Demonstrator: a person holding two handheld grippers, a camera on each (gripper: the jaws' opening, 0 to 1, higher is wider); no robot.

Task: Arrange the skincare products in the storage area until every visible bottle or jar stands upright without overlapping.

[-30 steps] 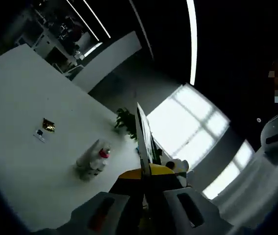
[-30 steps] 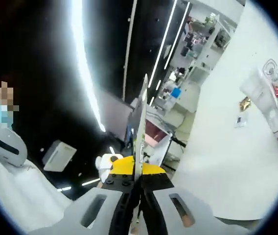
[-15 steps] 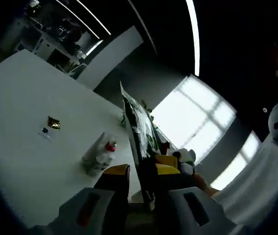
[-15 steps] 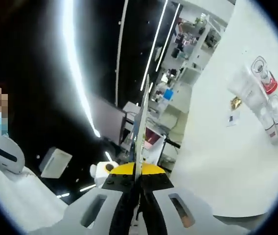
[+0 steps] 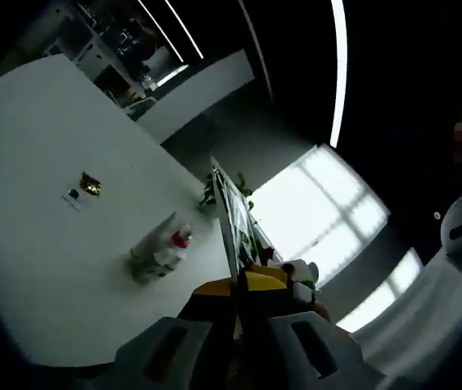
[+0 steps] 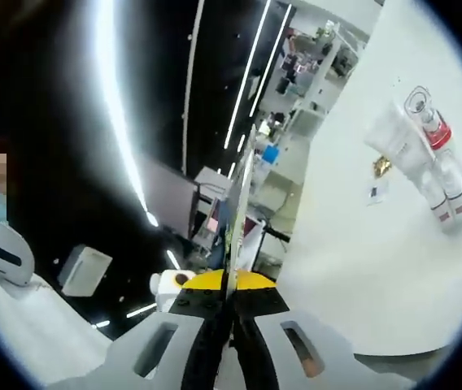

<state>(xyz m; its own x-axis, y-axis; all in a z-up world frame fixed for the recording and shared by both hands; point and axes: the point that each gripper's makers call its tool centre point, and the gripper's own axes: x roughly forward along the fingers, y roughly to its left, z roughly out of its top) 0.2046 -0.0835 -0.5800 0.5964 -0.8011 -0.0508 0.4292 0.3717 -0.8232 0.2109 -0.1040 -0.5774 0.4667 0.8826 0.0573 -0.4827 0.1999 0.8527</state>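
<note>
left gripper (image 5: 236, 292) jaws pressed together, clamping nothing. right gripper (image 6: 231, 296) same, jaws closed, nothing held. skincare bottles (image 5: 159, 252) clustered on white table (image 5: 44, 268), well apart from both; gold wrapper (image 5: 90, 184) nearby.

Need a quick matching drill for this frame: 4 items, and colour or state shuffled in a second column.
Items:
1. bottle cap
2. wrapper
3. table
4. left gripper

Colour or state:
A. white
B. shut on a thin card
C. red
D. gold

Pairs: 1-C, 2-D, 3-A, 4-B
</note>
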